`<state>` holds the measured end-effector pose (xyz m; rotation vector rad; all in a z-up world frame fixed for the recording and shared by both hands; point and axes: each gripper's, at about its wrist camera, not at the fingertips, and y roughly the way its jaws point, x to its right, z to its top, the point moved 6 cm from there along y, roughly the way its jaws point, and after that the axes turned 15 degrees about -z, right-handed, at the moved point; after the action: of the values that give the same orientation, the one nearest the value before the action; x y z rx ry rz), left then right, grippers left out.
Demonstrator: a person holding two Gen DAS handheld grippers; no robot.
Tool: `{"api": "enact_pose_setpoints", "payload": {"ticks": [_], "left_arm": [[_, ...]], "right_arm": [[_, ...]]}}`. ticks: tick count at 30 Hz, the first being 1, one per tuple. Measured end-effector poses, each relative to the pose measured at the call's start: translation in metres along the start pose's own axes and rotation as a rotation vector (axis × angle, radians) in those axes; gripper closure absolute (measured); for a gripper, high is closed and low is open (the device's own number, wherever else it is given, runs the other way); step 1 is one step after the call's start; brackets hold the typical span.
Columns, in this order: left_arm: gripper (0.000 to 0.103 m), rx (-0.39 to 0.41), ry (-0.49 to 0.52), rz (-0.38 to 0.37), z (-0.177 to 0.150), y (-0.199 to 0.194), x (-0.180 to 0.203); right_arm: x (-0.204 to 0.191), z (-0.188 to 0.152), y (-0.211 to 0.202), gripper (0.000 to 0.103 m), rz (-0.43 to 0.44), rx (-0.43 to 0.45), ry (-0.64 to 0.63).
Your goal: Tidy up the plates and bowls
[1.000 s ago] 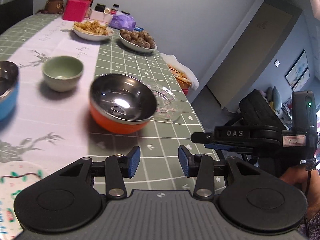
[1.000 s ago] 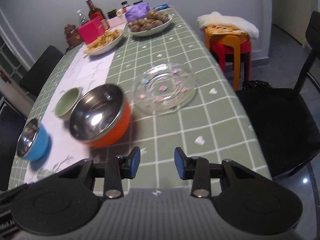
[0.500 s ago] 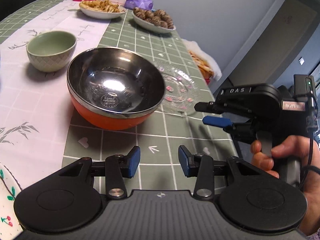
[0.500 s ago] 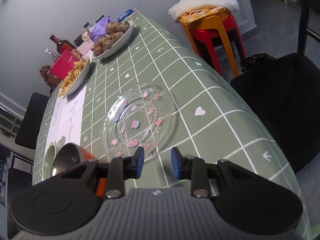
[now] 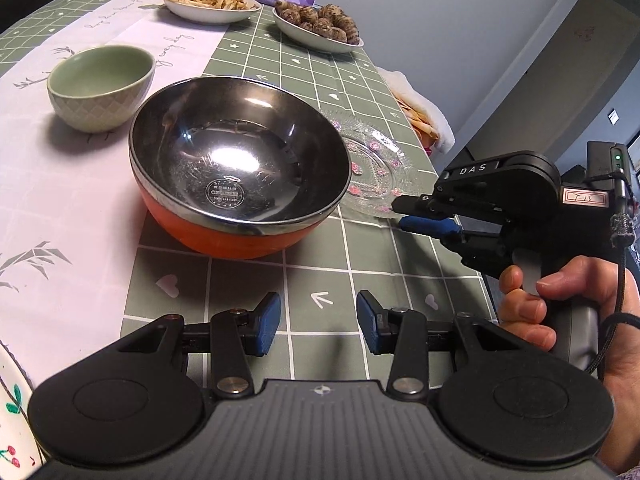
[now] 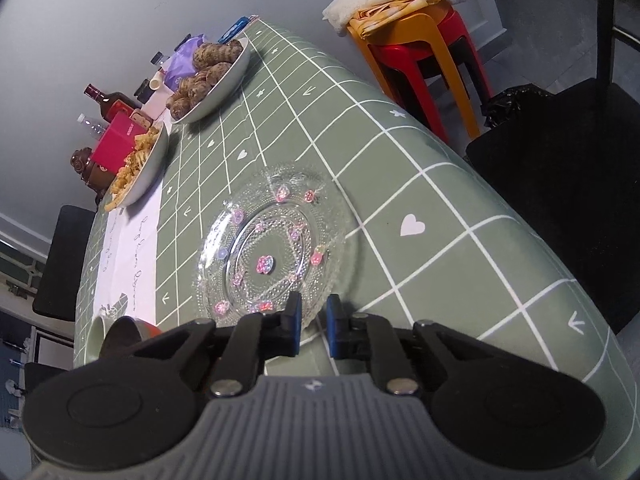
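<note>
The clear glass plate (image 6: 276, 252) with small pink flowers is seen lying flat on the green checked tablecloth (image 6: 420, 184) near the table's right edge, just beside the orange steel-lined bowl (image 5: 240, 176), and its near rim is pinched between the jaws of the right gripper (image 6: 313, 322), which have just been closing and now stand almost together. The left gripper (image 5: 318, 322) is held partly open over bare cloth in front of the orange bowl, with nothing between its pads, while a green bowl (image 5: 102, 84) is seen further left on the white runner (image 5: 60, 216).
</note>
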<state>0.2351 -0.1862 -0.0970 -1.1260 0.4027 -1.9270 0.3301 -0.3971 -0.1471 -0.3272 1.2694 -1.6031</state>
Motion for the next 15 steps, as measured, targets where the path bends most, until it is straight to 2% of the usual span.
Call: {"api": "enact_pose_setpoints", "payload": {"ticks": [6, 15], "left_arm": [[0.055, -0.006, 0.011, -0.003, -0.002, -0.004, 0.001], [0.055, 0.024, -0.014, -0.025, -0.006, -0.012, -0.005]], "right_arm": [[0.016, -0.010, -0.014, 0.096, -0.032, -0.001, 0.004], [0.039, -0.044, -0.051, 0.096, -0.134, -0.028, -0.150]]}}
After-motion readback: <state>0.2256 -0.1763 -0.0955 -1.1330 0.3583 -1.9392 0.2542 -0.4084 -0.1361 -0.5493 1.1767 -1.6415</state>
